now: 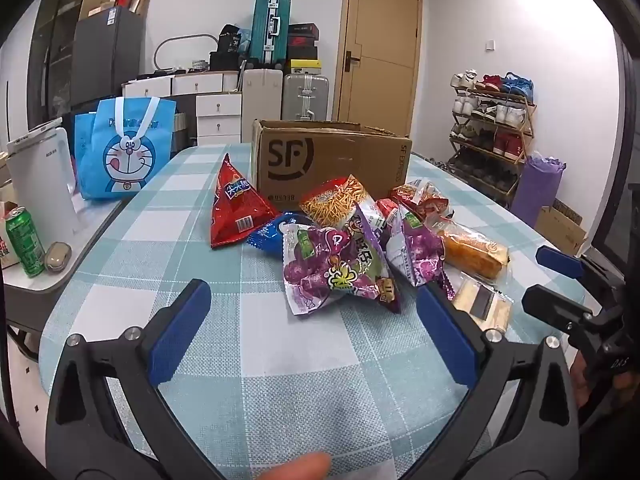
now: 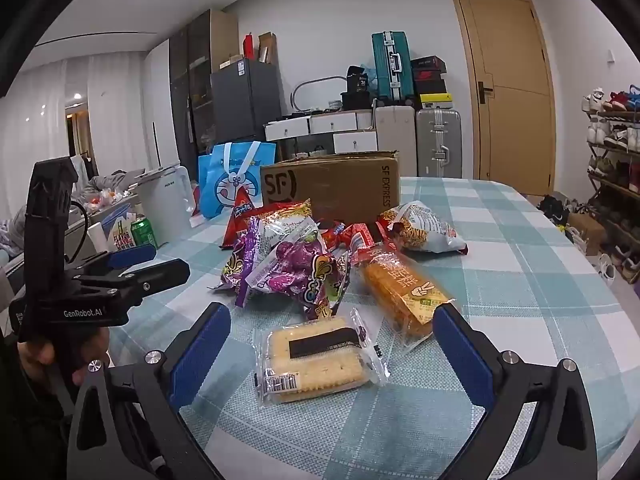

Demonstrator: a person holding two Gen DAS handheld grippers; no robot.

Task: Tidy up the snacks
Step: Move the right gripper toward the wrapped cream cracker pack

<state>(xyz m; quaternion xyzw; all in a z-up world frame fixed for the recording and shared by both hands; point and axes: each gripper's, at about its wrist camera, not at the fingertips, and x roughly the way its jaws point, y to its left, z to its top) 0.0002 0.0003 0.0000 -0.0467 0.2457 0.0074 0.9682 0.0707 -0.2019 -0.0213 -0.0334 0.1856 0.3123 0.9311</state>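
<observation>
While the snacks [image 1: 344, 248] are lying heaped before the cardboard box [image 1: 332, 160] on the bench [image 1: 260, 340], both tools, left tool [image 1: 312, 316] and right tool [image 2: 332, 344], are hovering wide open and empty, seemingly readying a first pick.

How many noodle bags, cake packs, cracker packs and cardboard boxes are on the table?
noodle bags: 2
cake packs: 1
cracker packs: 1
cardboard boxes: 1
Total: 5
</observation>
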